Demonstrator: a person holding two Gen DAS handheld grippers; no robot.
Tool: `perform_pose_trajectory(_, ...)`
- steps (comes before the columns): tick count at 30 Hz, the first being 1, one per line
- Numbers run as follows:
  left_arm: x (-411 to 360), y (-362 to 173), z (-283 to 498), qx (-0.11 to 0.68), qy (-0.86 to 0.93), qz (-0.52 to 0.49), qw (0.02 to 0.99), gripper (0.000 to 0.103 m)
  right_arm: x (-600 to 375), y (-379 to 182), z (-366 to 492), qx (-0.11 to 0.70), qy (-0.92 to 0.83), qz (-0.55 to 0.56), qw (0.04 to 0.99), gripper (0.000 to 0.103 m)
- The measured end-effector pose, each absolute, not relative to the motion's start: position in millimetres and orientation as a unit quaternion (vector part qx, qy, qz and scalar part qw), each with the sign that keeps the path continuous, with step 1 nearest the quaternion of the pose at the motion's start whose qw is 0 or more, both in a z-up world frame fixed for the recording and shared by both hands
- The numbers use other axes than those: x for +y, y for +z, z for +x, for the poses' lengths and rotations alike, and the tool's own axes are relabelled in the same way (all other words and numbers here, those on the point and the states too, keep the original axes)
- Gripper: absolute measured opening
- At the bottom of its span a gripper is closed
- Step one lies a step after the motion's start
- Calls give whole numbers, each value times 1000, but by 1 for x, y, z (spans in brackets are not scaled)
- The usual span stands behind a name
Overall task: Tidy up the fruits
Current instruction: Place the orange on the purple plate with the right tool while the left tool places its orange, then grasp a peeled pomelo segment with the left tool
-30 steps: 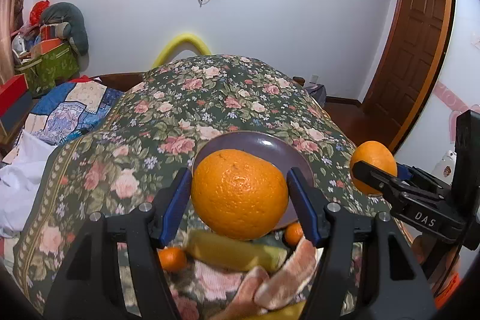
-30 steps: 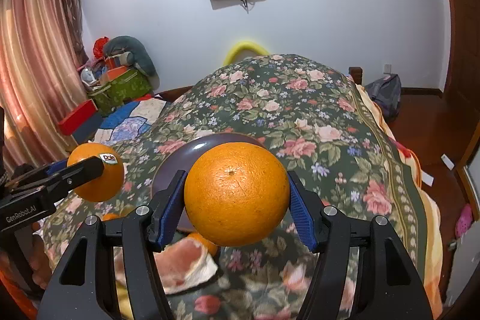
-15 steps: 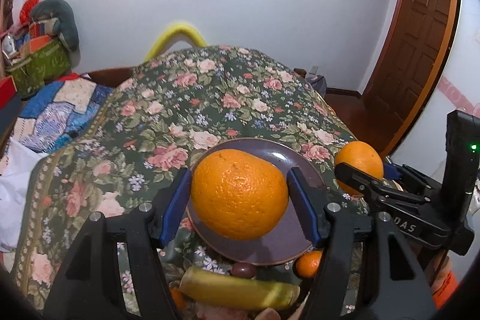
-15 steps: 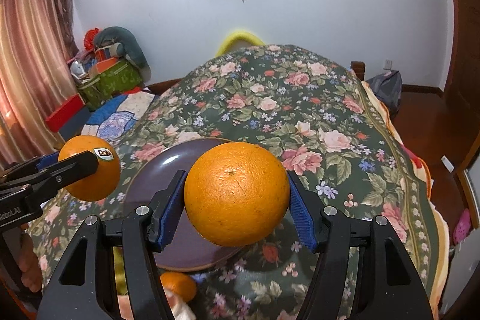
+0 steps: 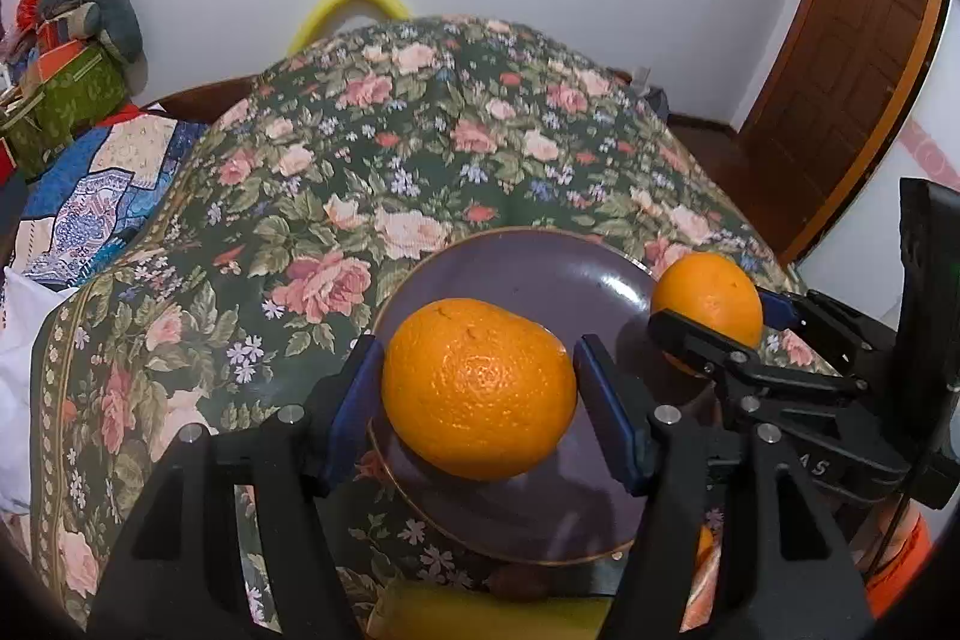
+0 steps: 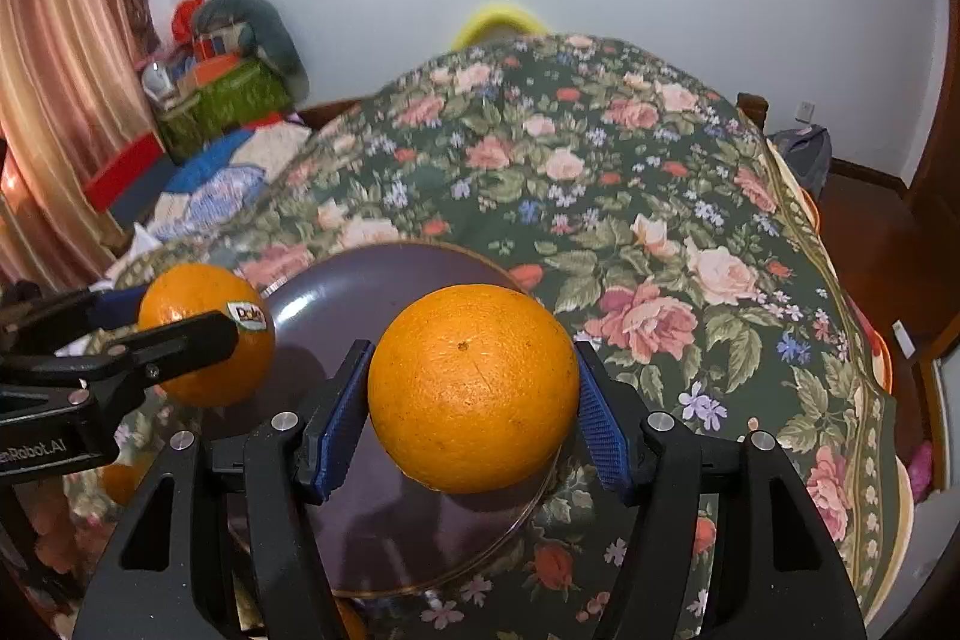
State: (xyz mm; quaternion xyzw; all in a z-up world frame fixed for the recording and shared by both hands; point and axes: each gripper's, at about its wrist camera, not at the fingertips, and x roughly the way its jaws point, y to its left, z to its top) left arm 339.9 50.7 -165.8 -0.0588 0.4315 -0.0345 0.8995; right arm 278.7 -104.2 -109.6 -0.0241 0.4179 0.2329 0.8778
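My left gripper (image 5: 480, 394) is shut on a large orange (image 5: 477, 388) and holds it just above the purple plate (image 5: 528, 274) on the floral bedspread. My right gripper (image 6: 474, 394) is shut on a second large orange (image 6: 471, 385) over the plate's right part (image 6: 336, 292). The right gripper with its orange (image 5: 708, 304) shows in the left wrist view at the plate's right rim. The left gripper's orange (image 6: 207, 334), with a sticker, shows in the right wrist view at the plate's left rim.
A banana (image 5: 480, 610), a small dark fruit (image 5: 519, 583) and a small orange (image 5: 705, 550) lie near the plate's front edge. The floral bedspread (image 5: 420, 148) stretches behind. Boxes and bags (image 5: 66, 82) are stacked at the far left. A wooden door (image 5: 852, 58) stands on the right.
Both grippers have moved forward and down with their oranges, over the purple plate. The banana and small fruits have slid toward the bottom edge of the views.
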Motion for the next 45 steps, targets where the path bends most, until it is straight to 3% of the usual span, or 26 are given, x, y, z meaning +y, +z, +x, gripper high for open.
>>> perform_pose_trajectory(18, 58, -191, 352, 472, -48, -88, 876, 66, -105, -120, 283, 445, 249, -15, 860, 64)
perform_pose_trajectory(20, 58, -185, 348, 459, -45, -85, 883, 66, -103, -115, 280, 436, 247, -25, 865, 68)
perform_pose_trajectory(33, 58, -134, 298, 412, -33, -62, 908, 66, -122, -75, 237, 392, 224, -43, 891, 69)
perform_pose_trajectory(45, 24, -124, 234, 411, -58, -25, 909, 66, -131, -69, 182, 391, 222, -33, 893, 69)
